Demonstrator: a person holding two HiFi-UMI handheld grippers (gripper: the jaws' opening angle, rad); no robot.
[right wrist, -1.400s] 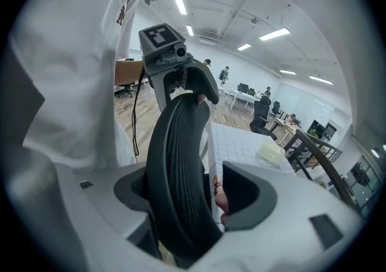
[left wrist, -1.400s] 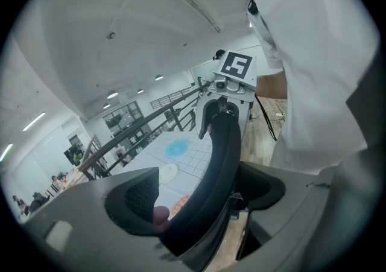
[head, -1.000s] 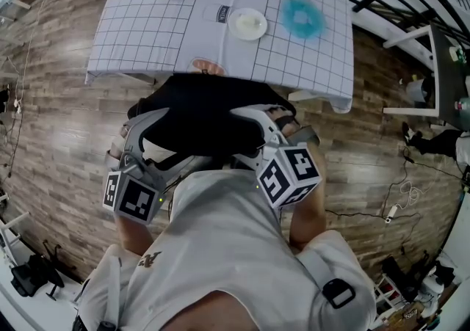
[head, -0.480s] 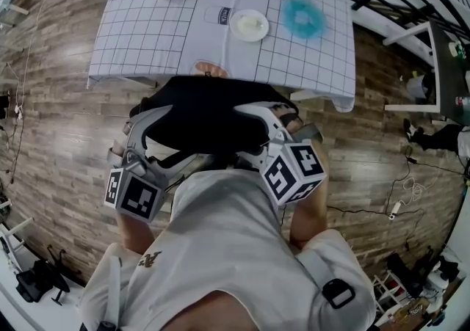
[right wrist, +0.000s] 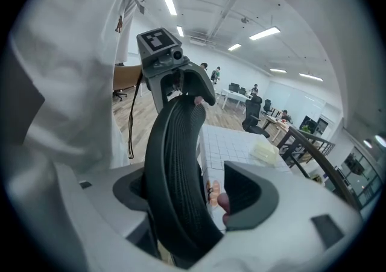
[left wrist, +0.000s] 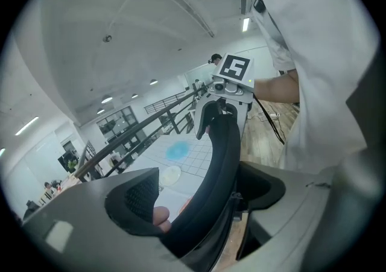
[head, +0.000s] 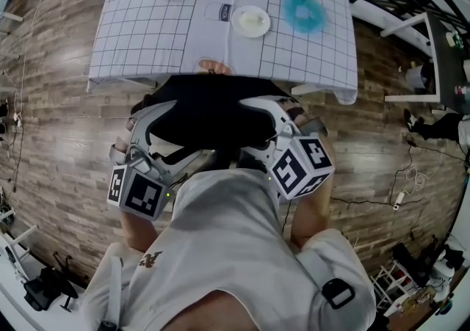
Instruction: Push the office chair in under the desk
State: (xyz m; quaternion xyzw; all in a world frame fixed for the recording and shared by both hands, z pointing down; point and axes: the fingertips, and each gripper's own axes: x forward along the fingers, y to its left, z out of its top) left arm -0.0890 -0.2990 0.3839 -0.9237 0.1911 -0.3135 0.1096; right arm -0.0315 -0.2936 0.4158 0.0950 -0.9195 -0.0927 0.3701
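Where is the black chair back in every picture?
Head view: the black mesh office chair back is in the middle, at the near edge of the white checked tablecloth.
Left gripper view: bottom centre, curving upward.
Right gripper view: centre, standing tall.
Shared landmark: that tablecloth.

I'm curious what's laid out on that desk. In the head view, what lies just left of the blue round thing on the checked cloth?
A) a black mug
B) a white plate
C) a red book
B: a white plate lies beside the blue round thing on the checked cloth.
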